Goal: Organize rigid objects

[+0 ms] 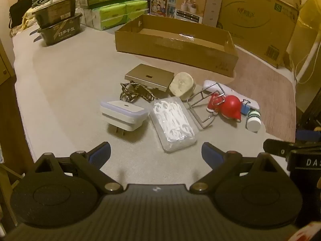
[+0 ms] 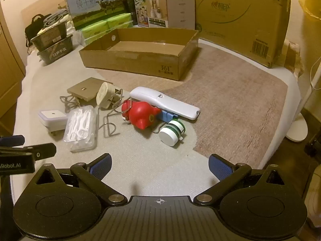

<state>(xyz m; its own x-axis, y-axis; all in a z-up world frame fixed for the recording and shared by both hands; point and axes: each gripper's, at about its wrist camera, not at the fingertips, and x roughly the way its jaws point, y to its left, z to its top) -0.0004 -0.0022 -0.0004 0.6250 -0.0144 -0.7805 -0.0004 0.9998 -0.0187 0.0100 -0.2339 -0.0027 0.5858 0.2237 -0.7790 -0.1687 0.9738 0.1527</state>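
Clutter ahead of two wide-open grippers

Left gripper (image 1: 156,152): jaws spread wide, nothing between the blue pads, hovering tilted down over pale bedding (image 1: 66,92). Just ahead of its fingertips, a clear case of white floss picks (image 1: 173,123); to the left of that and touching it, a white plug-in adapter (image 1: 122,114) with prongs down toward the camera. Right gripper (image 2: 160,165): likewise fully spread and empty, angled down, with open bedding directly in front.

Nearest to the right gripper, a white and green spool (image 2: 172,133) lying on its side, just beside a blue binder clip (image 2: 168,116). Red toy figure (image 2: 140,114) left of the clip, tucked against a bent wire rack (image 2: 112,112) that lies between it and the floss case. White handheld device (image 2: 164,104) behind the red toy, resting across the clip. Farther back, a beige round plug (image 2: 104,97) leaning against a flat gold box (image 2: 86,90), with a patterned cord (image 1: 134,93) bunched in front of the box.

Beyond the pile, well apart from it, an open shallow cardboard box (image 2: 128,62), inside bare apart from a scrap of tape. Behind it, stacked cartons and green tissue packs (image 2: 106,27); black food tubs (image 2: 54,44) stacked at far left. Bed edge dropping away at right, past a brown blanket patch (image 2: 230,100); free room on the bedding to the left of the pile and straight before both grippers.
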